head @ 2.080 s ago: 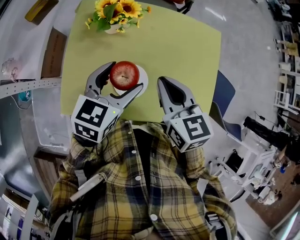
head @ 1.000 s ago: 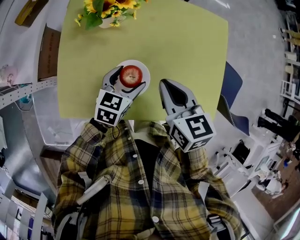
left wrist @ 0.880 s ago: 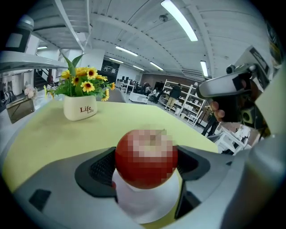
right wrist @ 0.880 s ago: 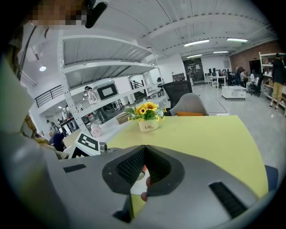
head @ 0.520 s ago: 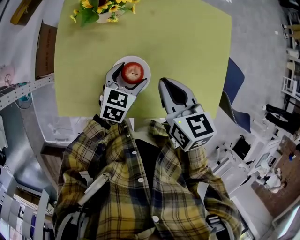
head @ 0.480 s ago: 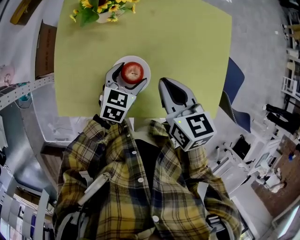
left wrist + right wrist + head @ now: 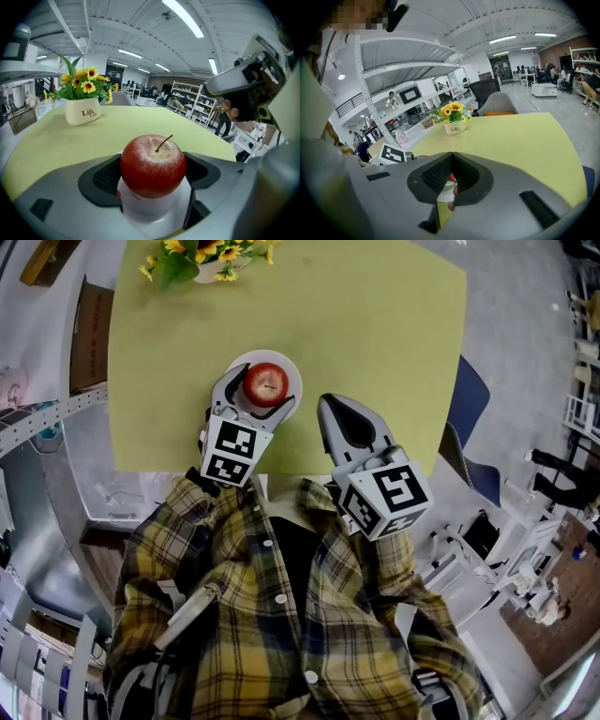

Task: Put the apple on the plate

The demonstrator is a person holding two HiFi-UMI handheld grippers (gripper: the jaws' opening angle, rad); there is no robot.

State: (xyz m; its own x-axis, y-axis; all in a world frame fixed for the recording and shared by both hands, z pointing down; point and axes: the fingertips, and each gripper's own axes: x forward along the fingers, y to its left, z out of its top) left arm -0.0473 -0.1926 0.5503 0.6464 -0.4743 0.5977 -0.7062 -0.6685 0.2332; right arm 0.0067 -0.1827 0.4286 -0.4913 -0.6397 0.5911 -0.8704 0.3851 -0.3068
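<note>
- Left gripper [image 7: 259, 390]: jaws closed on the apple [image 7: 266, 383], which rests on the plate [image 7: 287, 367].
- Right gripper [image 7: 335, 407]: jaws together, empty, at the near edge of the table [image 7: 375, 334].
- Flowers [image 7: 202, 254] stand at the far-left corner.

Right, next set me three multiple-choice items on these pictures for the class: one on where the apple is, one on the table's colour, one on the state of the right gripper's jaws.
1. Where is the apple?
A) in a bowl
B) on the white plate, between the jaws of the left gripper
C) on a shelf

2. What colour is the table top?
A) yellow-green
B) blue
C) black

3. How do the jaws of the right gripper stand?
A) wide apart
B) clamped on the apple
C) together, holding nothing

Answers:
1 B: the head view shows the apple on the plate with the left jaws on either side of it.
2 A: every view shows a yellow-green top.
3 C: the right gripper view shows the pads meeting with nothing held between them.
</note>
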